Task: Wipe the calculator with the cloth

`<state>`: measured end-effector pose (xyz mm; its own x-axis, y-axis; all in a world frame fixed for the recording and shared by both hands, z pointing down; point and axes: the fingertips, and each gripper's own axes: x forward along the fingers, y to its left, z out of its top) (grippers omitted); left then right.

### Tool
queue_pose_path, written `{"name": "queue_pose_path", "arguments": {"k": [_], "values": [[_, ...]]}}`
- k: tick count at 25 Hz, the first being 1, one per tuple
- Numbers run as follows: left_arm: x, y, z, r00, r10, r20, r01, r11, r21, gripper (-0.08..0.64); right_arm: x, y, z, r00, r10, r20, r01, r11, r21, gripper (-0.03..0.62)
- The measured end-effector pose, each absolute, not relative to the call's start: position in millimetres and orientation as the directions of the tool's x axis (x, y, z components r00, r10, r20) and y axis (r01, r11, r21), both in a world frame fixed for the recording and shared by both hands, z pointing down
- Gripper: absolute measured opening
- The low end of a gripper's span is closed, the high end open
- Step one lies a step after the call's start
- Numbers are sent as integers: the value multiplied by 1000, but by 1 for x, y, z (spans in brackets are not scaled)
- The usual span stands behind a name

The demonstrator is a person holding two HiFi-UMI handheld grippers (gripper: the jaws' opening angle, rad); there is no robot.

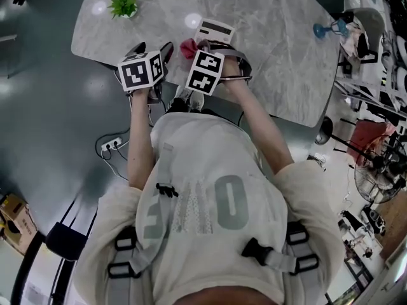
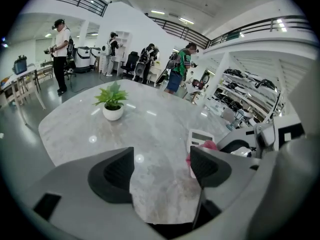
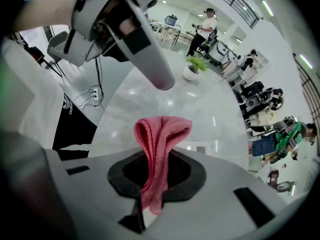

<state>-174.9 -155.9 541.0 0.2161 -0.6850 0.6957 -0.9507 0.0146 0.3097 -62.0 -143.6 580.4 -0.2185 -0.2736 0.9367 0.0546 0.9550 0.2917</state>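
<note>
The right gripper (image 3: pixel 157 173) is shut tight on a pink cloth (image 3: pixel 161 134). The cloth is folded over, and its round top sticks up out of the jaws (a thin end of it also hangs down below them). The left gripper (image 2: pixel 161 165) has its jaws wide apart. Nothing is between them, and only the table top shows through the gap.

Both grippers are held close together over the near edge of a grey marble table (image 1: pixel 280 43). In the head view the left one is just beside the right one. In the right gripper view the left gripper shows up high, above the cloth.

The calculator (image 1: pixel 214 28) lies flat on the table, just past the right gripper. It is white, and its screen end points away from the person. In the left gripper view the cloth sits at the near end of the calculator, but whether they touch cannot be made out.

Farther off on the table stands a small green plant (image 2: pixel 112 102) in a white pot, well apart from the calculator and over on the left side. Down on the dark floor (image 1: pixel 57 119), below the left arm, lies a white power strip (image 1: pixel 112 145) with a cord.
</note>
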Motion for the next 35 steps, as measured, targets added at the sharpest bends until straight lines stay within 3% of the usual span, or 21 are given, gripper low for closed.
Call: {"name": "queue_pose_path", "arguments": {"k": [6, 12, 20, 23, 27, 35], "values": [[-161, -193, 485, 249, -772, 585, -950, -78, 301, 345, -48, -202, 509, -304, -425, 853, -136, 905, 402, 55], [-137, -225, 409, 286, -859, 424, -953, -210, 217, 220, -5, -245, 419, -379, -627, 680, -454, 767, 454, 55], [-90, -235, 314, 356, -904, 237, -934, -345, 89, 162, 75, -240, 322, -385, -843, 377, -822, 499, 276, 55], [-81, -228, 282, 329, -935, 130, -943, -332, -4, 73, 93, -226, 304, -374, -886, 274, -880, 433, 198, 55], [-73, -215, 262, 317, -948, 31, -947, -319, -51, 21, 104, -205, 301, -338, -922, 187, -900, 375, 221, 55], [-62, -199, 257, 331, -942, -54, -940, -325, -99, 20, 117, -171, 320, -288, -945, 154, -935, 313, 168, 55]]}}
